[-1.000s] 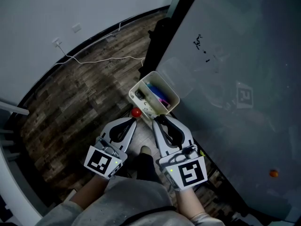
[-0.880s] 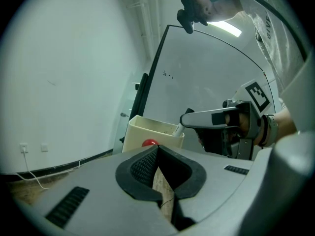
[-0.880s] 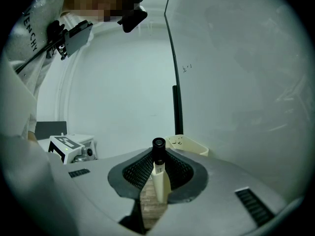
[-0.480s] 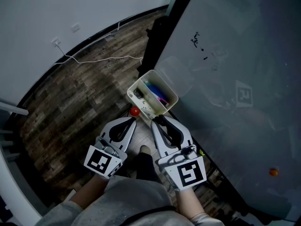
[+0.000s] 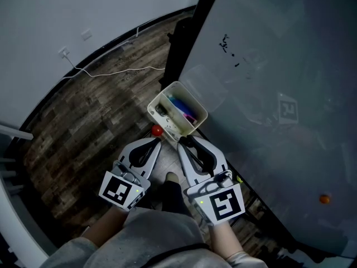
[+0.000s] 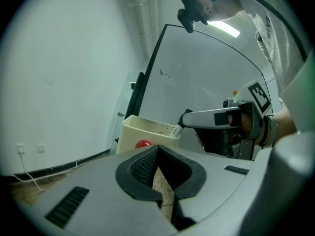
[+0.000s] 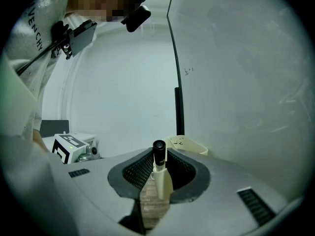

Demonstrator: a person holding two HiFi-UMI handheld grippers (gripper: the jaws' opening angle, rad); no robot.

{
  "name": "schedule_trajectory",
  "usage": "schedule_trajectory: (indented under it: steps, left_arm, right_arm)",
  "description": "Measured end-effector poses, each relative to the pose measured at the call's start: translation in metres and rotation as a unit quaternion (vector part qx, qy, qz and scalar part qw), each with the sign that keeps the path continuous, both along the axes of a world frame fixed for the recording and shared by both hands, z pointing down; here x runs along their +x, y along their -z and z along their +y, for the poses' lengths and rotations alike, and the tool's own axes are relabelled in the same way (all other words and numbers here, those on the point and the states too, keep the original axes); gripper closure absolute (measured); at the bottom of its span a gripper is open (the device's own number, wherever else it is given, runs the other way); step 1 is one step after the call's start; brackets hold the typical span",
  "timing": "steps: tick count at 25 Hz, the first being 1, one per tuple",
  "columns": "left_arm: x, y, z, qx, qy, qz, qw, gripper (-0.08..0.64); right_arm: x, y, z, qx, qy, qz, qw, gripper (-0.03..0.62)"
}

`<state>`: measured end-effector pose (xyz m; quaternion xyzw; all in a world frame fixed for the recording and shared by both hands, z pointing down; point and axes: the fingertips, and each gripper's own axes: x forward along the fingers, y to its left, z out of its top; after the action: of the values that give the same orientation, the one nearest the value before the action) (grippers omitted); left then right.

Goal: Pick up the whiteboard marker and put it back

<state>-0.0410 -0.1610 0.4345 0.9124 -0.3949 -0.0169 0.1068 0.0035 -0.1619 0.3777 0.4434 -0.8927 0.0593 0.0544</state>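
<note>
While right claw (image 5: 182, 143) clamps slim black-capped whiteboard marker (image 7: 158, 173), left claw (image 6: 156, 149) together, empty.

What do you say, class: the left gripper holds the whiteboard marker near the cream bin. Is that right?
Not right. It is the right gripper, not the left, that holds the whiteboard marker near the cream bin. The right gripper view shows the marker clamped between its jaws.

The grey plastic left tongs (image 5: 157, 143) and right tongs (image 5: 182, 143) have black ribbed pads (image 7: 138, 173) and white cubes (image 5: 120, 190) with black square markers. The person wears a light grey top (image 5: 156, 236).
</note>
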Motion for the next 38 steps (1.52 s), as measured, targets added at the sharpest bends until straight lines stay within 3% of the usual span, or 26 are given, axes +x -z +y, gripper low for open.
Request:
schedule_trajectory:
  steps: [29, 34, 38]
  left_arm:
    - [0.005, 0.017, 0.028, 0.016, -0.029, 0.005, 0.9994, 0.546]
    - [0.004, 0.026, 0.036, 0.026, -0.032, 0.006, 0.9991, 0.546]
    - [0.003, 0.033, 0.043, 0.034, -0.031, 0.007, 0.9989, 0.546]
  right_arm:
    - [0.008, -0.006, 0.041, -0.029, -0.026, -0.014, 0.999, 0.503]
    - [0.000, 0.006, 0.050, -0.004, -0.019, -0.020, 1.000, 0.538]
    - [-0.004, 0.008, 0.057, -0.017, -0.015, -0.005, 1.000, 0.555]
